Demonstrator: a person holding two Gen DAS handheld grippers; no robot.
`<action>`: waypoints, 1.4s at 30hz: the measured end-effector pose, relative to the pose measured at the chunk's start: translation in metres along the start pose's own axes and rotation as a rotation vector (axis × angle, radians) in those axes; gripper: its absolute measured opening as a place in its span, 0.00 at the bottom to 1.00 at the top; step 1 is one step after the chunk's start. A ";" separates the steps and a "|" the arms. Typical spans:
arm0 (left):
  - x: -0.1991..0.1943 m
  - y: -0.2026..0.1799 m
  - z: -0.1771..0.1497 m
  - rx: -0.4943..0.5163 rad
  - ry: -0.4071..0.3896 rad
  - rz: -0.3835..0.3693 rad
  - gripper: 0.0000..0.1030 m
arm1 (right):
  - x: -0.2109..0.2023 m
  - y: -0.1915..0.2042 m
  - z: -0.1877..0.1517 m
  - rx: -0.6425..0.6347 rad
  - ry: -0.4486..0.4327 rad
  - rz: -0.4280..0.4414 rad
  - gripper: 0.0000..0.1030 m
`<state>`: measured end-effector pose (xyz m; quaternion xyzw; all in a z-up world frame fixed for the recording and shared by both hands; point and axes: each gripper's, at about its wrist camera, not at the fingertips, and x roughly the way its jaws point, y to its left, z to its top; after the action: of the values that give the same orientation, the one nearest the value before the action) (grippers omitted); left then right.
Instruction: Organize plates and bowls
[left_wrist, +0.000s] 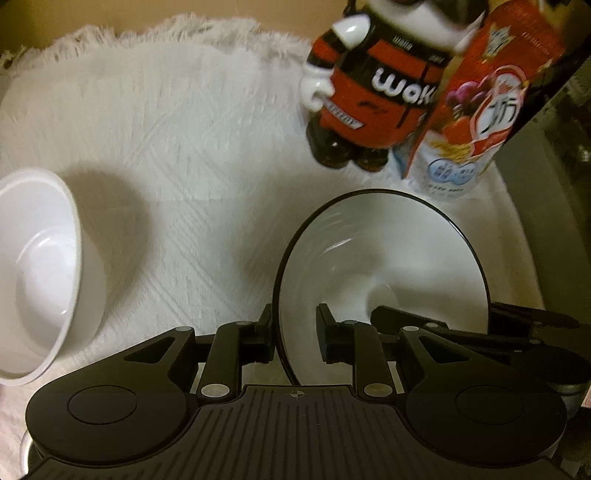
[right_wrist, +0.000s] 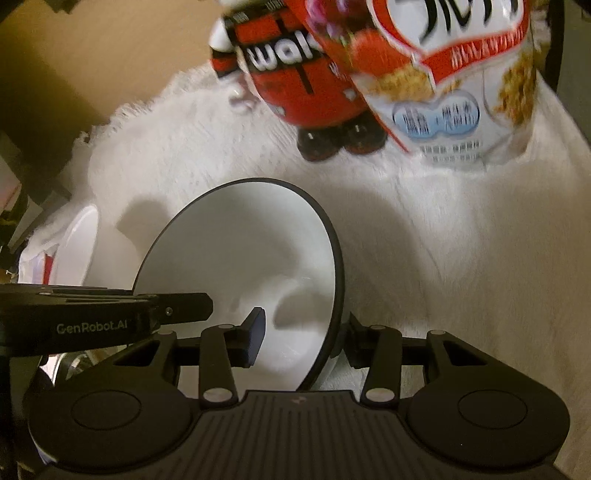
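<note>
As both grippers straddle the black-rimmed bowl (left_wrist: 384, 258) | left gripper (left_wrist: 295, 336) jaws open across its rim | right gripper (right_wrist: 301, 341) jaws likewise open | white bowl (left_wrist: 40, 273) apart

Both grippers stood low over the worktop's near edge, side by side and pointing the same way. The left gripper (left_wrist: 294, 330) had one finger on either side of the black-rimmed bowl's (left_wrist: 384, 258) rim, jaws parted with a gap showing. The right gripper (right_wrist: 301, 338) straddled the opposite rim likewise, its blue-padded finger (right_wrist: 255, 336) inside, clear of the wall.
</note>
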<state>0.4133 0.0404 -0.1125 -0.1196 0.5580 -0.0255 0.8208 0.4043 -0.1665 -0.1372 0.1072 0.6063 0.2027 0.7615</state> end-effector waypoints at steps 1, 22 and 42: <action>-0.004 -0.001 0.000 0.003 -0.005 -0.002 0.23 | -0.005 0.001 0.001 0.002 -0.009 0.004 0.43; -0.094 -0.039 -0.056 0.127 -0.077 -0.045 0.24 | -0.110 0.028 -0.038 0.002 -0.147 -0.004 0.43; -0.075 -0.024 -0.114 0.117 0.058 -0.063 0.24 | -0.089 0.025 -0.112 0.050 0.034 -0.031 0.43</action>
<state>0.2821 0.0109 -0.0783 -0.0883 0.5750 -0.0873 0.8086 0.2756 -0.1920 -0.0759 0.1134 0.6255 0.1773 0.7513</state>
